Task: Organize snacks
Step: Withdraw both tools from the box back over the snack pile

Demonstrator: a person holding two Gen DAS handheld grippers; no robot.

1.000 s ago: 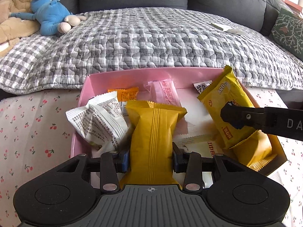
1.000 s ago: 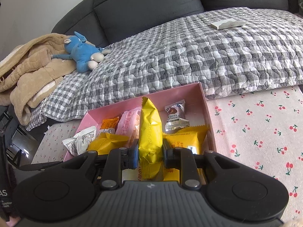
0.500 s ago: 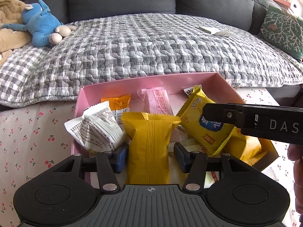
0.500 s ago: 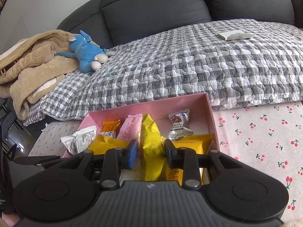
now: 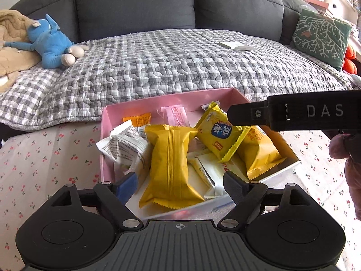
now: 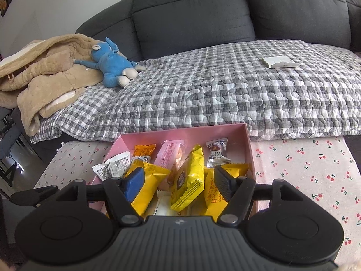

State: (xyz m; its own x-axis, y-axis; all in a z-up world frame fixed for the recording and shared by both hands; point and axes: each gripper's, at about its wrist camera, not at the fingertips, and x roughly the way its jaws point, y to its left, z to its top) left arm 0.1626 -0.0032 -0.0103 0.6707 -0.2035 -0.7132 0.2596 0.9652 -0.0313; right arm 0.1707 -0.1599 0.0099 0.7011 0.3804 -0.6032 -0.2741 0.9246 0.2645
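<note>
Nearest us, left gripper [image 5: 180, 186] is spread wide and holds nothing; right gripper [image 6: 178, 184] is likewise released. Between the left fingers lies a plain golden pillow pack [image 5: 169, 164], resting loose in the pink box [image 5: 108, 122] on top of a white wrapper [image 5: 208, 174]. The yellow biscuit pack [image 6: 188, 180] leans on edge among other yellow packs, also inside the box. We judge these light, air-puffed, crinkly and slippery, with crushable contents; best pinched across the flat mid-body or a crimped end seal, gently. Farther in: printed white packet [image 5: 123, 145], pink bar [image 6: 170, 154], chocolate sachet [image 6: 216, 152]. Beyond, checked quilt [image 6: 225, 94] and blue plush [image 6: 111, 66].
</note>
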